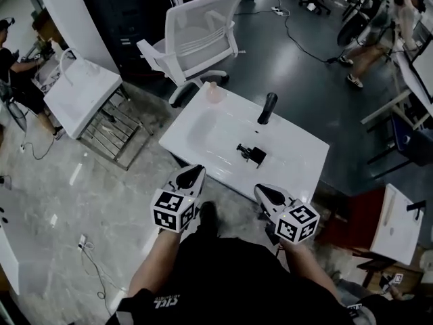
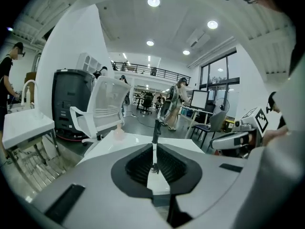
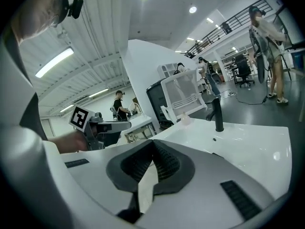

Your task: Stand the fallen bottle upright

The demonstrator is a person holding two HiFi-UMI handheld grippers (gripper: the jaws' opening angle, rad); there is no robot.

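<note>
Head view: left gripper (image 1: pixel 197 171), right gripper (image 1: pixel 264 191) at white rectangular sink's (image 1: pixel 298 158) near edge. Both jaws pressed together, empty. Small pinkish bottle (image 1: pixel 214 92) on far rim.

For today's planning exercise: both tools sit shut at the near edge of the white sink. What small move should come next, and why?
Probably move the left tool forward over the sink toward the small pale bottle at its far rim, jaws opening. It and the right tool are shut, empty, well short of the bottle, which sits leftward.
</note>
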